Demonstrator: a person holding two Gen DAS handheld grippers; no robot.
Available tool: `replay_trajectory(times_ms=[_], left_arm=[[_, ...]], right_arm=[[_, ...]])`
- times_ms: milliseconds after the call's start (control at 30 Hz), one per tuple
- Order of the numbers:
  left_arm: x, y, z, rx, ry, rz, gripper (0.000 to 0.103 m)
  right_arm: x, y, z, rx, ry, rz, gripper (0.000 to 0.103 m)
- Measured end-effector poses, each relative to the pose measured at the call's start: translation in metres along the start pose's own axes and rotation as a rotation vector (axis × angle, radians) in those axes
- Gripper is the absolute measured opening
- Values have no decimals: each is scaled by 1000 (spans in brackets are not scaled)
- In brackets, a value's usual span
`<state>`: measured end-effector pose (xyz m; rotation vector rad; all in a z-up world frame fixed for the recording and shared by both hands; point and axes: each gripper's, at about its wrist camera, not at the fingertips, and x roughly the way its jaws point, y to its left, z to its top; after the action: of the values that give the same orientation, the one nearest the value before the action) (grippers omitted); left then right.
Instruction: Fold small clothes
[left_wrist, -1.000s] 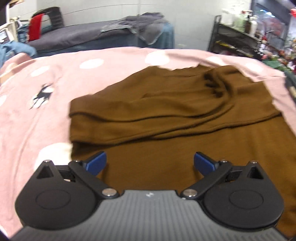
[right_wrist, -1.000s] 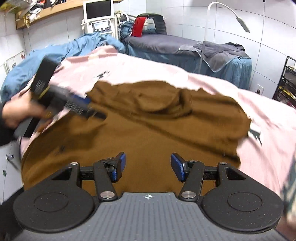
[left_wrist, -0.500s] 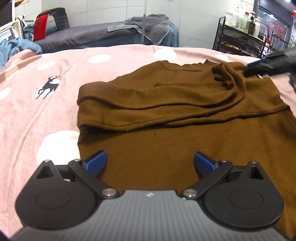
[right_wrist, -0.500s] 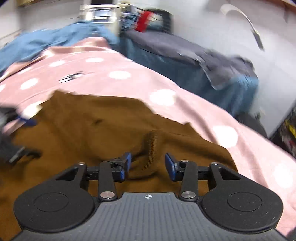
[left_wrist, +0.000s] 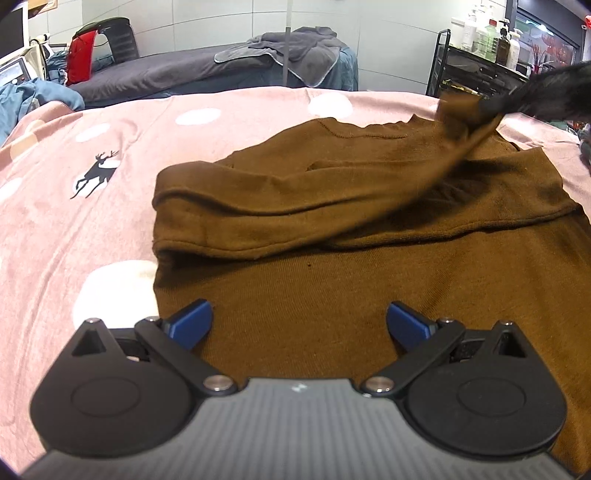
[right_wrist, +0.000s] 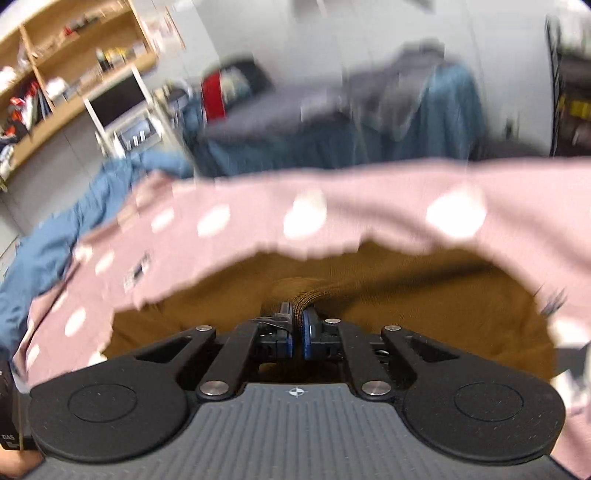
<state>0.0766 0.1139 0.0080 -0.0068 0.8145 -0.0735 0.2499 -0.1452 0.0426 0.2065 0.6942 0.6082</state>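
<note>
Right claw (right_wrist: 297, 325) is clenched on a ribbed edge of the brown garment (left_wrist: 351, 236), apparently its cuff, though blur obscures it. Left claw (left_wrist: 299, 321) hovers released above the garment's near part, which lies on the pink dotted blanket (left_wrist: 74, 221).

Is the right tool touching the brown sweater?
Touching. The right wrist view shows the right tool shut, with a ribbed edge of the brown sweater pinched between its blue pads.
</note>
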Motion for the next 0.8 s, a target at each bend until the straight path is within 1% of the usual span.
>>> replay_trajectory(times_ms=[33, 133, 167, 200, 233, 267, 300, 333, 367, 400, 433, 467, 533, 600, 633, 667, 700, 733, 800], left_arm=[[0, 0, 0, -1, 1, 0, 103], [1, 1, 2, -8, 7, 1, 103], [1, 1, 2, -8, 7, 3, 103], [1, 1, 2, -6, 8, 5, 103], [1, 0, 3, -5, 9, 7, 103], [2, 0, 4, -3, 11, 8, 103], [2, 0, 4, -2, 15, 8, 103], [2, 1, 5, -2, 21, 5, 103], [1, 2, 6, -3, 26, -1, 103], [1, 4, 7, -4, 32, -12, 103], [-1, 7, 8, -11, 35, -25, 103], [-3, 12, 9, -33, 34, -38, 103], [-8, 27, 13, -102, 24, -51, 103], [-14, 42, 21, -161, -9, -63, 102], [-18, 48, 25, -166, -40, -42, 102], [-21, 51, 31, -151, -67, -3, 102], [-23, 54, 36, -132, -83, 29, 102], [-24, 57, 43, -121, -89, 39, 101], [-24, 61, 53, -112, -104, 30, 100]], right_arm=[[-13, 4, 1, -22, -40, -22, 9], [-46, 13, -6, -71, -106, -176, 9], [-56, 12, -14, -63, -115, -211, 9], [-61, 9, -23, -49, -101, -236, 9], [-58, 5, -33, -49, -54, -250, 10], [-53, -1, -44, -44, -7, -261, 13], [-48, -8, -56, -17, 26, -271, 21], [-42, -17, -66, 25, 55, -273, 26], [-39, -23, -74, 68, 70, -275, 27], [-41, -27, -80, 101, 46, -274, 25], [-46, -28, -83, 124, 6, -267, 27], [-51, -26, -84, 134, -23, -270, 32], [-59, -18, -84, 104, -72, -302, 34], [-67, -8, -84, 38, -134, -339, 34], [-70, -4, -85, -1, -152, -357, 35], [-71, -3, -87, -29, -158, -370, 39], [-71, -3, -87, -47, -154, -371, 39], [-71, -4, -87, -62, -147, -358, 39], [-67, -2, -89, -99, -129, -327, 38]])
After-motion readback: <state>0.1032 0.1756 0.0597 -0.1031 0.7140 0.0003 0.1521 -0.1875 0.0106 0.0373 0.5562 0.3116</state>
